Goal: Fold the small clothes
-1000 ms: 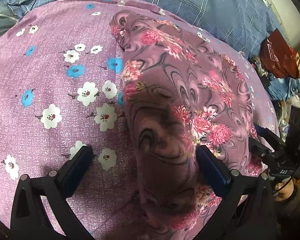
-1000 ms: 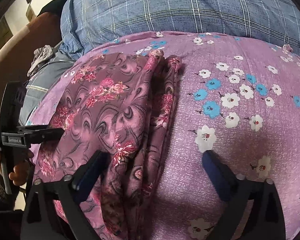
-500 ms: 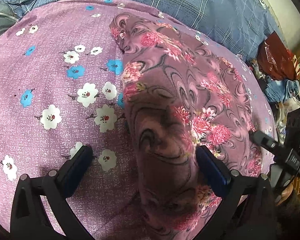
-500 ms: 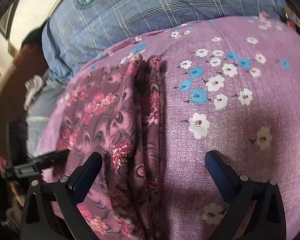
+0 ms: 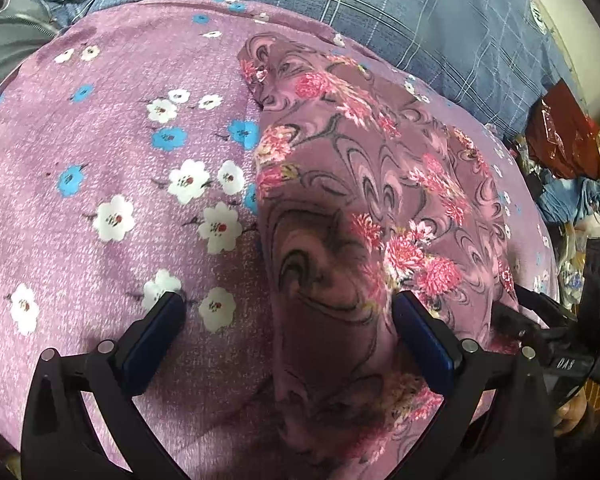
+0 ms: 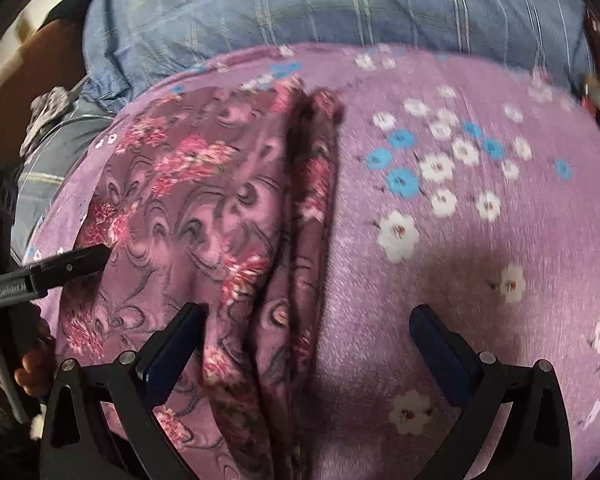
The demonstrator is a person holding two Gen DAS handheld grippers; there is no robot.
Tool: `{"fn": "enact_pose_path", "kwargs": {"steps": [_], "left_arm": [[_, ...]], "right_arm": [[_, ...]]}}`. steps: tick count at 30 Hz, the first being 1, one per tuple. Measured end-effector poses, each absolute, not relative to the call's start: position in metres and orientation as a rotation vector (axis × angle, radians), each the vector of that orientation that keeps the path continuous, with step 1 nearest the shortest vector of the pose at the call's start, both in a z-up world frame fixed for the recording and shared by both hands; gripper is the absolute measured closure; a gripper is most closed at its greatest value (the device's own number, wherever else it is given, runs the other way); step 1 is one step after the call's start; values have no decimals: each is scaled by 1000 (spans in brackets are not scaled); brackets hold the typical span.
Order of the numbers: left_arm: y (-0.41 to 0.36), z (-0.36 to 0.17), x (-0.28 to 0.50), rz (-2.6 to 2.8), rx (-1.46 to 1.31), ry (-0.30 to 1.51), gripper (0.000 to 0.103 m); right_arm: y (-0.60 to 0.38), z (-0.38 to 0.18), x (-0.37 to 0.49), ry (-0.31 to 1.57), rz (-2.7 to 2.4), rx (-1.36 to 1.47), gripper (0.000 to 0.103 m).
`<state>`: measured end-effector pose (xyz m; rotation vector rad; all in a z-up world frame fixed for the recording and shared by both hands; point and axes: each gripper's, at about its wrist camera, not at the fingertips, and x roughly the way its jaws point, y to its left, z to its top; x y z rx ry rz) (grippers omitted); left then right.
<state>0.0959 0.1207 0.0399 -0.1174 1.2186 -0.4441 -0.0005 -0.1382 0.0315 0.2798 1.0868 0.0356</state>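
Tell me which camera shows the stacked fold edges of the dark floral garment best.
The right wrist view: the dark floral garment shows its layered edges there, though blurred. The left wrist view shows it sharply, but only its smooth top.

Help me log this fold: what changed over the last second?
Only the right gripper moved: its view swung and is blurred now, and the other camera shows it shifting slightly. Nothing was gripped or released; both stay open. The left gripper and the folded floral garment on the purple sheet stayed put.

Left gripper (image 5: pixel 288 312) fingers spread wide over folded floral garment (image 5: pixel 364 208) lying on purple flowered bedsheet (image 5: pixel 100 152).
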Motion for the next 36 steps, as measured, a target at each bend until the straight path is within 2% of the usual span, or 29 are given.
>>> {"fn": "enact_pose_path", "kwargs": {"steps": [5, 14, 28, 36], "left_arm": [[128, 54, 80, -408, -54, 1181, 0], [141, 76, 62, -361, 43, 1121, 0], [121, 90, 25, -340, 248, 1020, 0], [112, 88, 15, -352, 278, 1033, 0]], "right_arm": [[-153, 46, -14, 1071, -29, 273, 0], [-118, 77, -53, 939, -128, -138, 0], [-132, 97, -70, 917, -130, 5, 0], [-138, 97, -81, 913, -151, 3, 0]]}}
